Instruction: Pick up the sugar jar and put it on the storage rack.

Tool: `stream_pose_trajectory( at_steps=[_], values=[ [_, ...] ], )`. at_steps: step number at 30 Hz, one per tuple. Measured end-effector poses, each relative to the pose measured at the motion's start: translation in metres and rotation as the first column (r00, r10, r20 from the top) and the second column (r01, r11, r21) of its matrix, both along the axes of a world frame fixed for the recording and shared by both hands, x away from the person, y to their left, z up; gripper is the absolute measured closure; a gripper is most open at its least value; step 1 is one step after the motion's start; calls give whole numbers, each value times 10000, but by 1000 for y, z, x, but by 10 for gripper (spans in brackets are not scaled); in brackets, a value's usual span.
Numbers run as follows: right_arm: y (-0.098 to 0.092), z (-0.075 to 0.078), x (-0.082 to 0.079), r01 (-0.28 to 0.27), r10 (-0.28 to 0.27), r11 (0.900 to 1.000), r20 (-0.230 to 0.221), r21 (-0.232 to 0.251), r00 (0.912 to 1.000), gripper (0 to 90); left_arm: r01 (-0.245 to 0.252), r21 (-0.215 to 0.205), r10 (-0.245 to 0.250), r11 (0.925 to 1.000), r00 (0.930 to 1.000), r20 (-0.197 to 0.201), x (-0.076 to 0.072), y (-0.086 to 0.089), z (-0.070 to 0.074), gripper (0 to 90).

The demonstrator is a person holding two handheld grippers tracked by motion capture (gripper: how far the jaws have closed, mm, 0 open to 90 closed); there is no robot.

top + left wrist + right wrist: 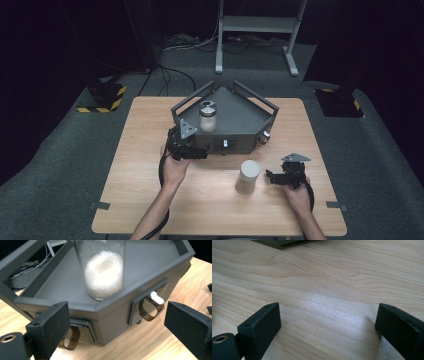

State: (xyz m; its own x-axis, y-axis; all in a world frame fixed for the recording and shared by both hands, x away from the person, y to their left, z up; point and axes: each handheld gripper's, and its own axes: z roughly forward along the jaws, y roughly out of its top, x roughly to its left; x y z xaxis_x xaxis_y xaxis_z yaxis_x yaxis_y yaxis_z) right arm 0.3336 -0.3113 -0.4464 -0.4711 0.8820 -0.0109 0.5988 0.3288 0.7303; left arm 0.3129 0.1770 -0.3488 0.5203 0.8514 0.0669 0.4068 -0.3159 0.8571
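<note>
Two pairs of tongs are working at the pale wooden worktop (pixel 150 200), and we are judging the step in hand to be the one just after a clear glass jar with a metal lid and white filling (pixel 208 116) has gone into the dark grey angular metal tray with raised rails (pixel 240 112). That jar is standing upright inside the tray, left of centre in the high view and at the top centre of the left gripper view (pixel 103 272), where it is blurred.

We are seeing the left tongs (pixel 192 151) at the tray's near left corner, jaws standing wide with nothing between the pads; in the left gripper view they are framing the tray's front wall (pixel 112 312) and its small white-tipped latch (pixel 157 298) without touching either. The right tongs (pixel 276 178) are sitting low over bare wood at the lower right, jaws also wide and holding nothing.

A white matte cylindrical container (pixel 247 176) is standing on the worktop just left of the right tongs. We are reckoning that the next move calls for those tongs to swing towards it, straddle its sides squarely and close without tipping it.
</note>
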Motion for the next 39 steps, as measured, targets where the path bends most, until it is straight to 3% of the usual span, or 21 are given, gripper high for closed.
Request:
stream_pose_trajectory(
  at_steps=[14, 27, 39],
  values=[
    [0, 0, 0, 12, -12, 10000, -2, -2, 10000, 62, 89, 144, -85, 9999, 9994, -328, -14, 0, -28, 63],
    [0, 0, 0, 11, -11, 10000, 3, -6, 10000, 62, 54, -7, -54, 10000, 9950, -999, -9, -5, -56, 60],
    [0, 0, 0, 16, -16, 10000, 0, -8, 10000, 62, 162, 183, -134, 9997, 9897, -1423, -1, -9, -69, 69]
  ],
)
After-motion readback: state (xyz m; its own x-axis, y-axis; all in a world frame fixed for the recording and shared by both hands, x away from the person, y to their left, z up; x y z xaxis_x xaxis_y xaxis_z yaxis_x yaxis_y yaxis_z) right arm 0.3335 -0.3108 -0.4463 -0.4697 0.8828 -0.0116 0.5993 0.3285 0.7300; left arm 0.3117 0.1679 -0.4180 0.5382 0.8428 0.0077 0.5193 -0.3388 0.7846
